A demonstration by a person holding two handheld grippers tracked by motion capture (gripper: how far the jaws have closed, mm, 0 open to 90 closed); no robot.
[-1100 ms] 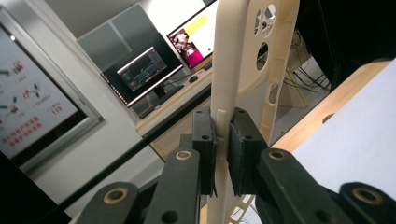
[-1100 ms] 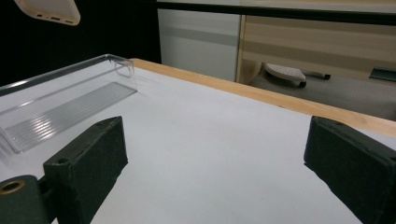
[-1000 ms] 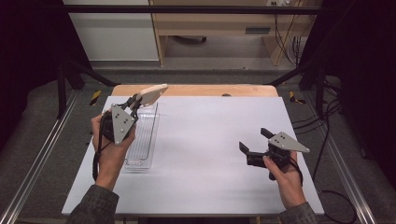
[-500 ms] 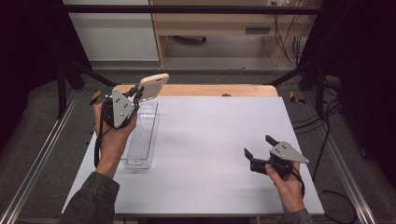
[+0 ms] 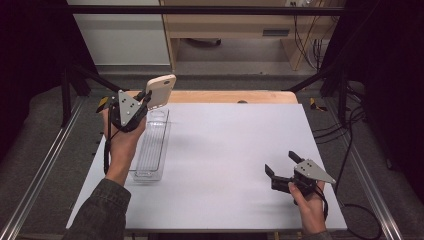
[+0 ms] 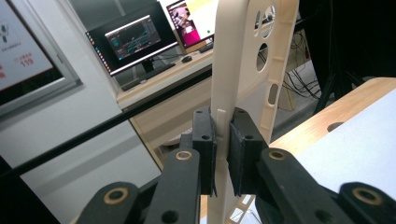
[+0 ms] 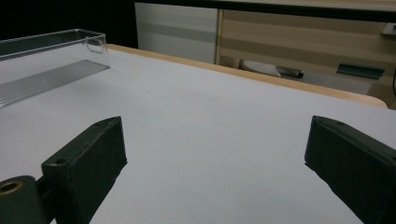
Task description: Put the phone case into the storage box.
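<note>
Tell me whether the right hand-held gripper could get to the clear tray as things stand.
Probably yes. The right hand-held gripper is open with nothing between its jaws, and bare white table lies between it and the clear tray. The left hand-held gripper, holding a cream plastic piece, is above the tray's far end.

A white table top [image 5: 225, 165] with a wooden far edge stands on grey floor [image 5: 45, 165]. Beyond: a wooden desk [image 5: 235, 25], monitors [image 6: 133, 39], trailing cables [image 5: 307, 40].

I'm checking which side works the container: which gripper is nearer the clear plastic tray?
Left. The left gripper, shut on a beige plastic lid, is above the clear plastic tray's far end; the open right gripper is across the table.
</note>
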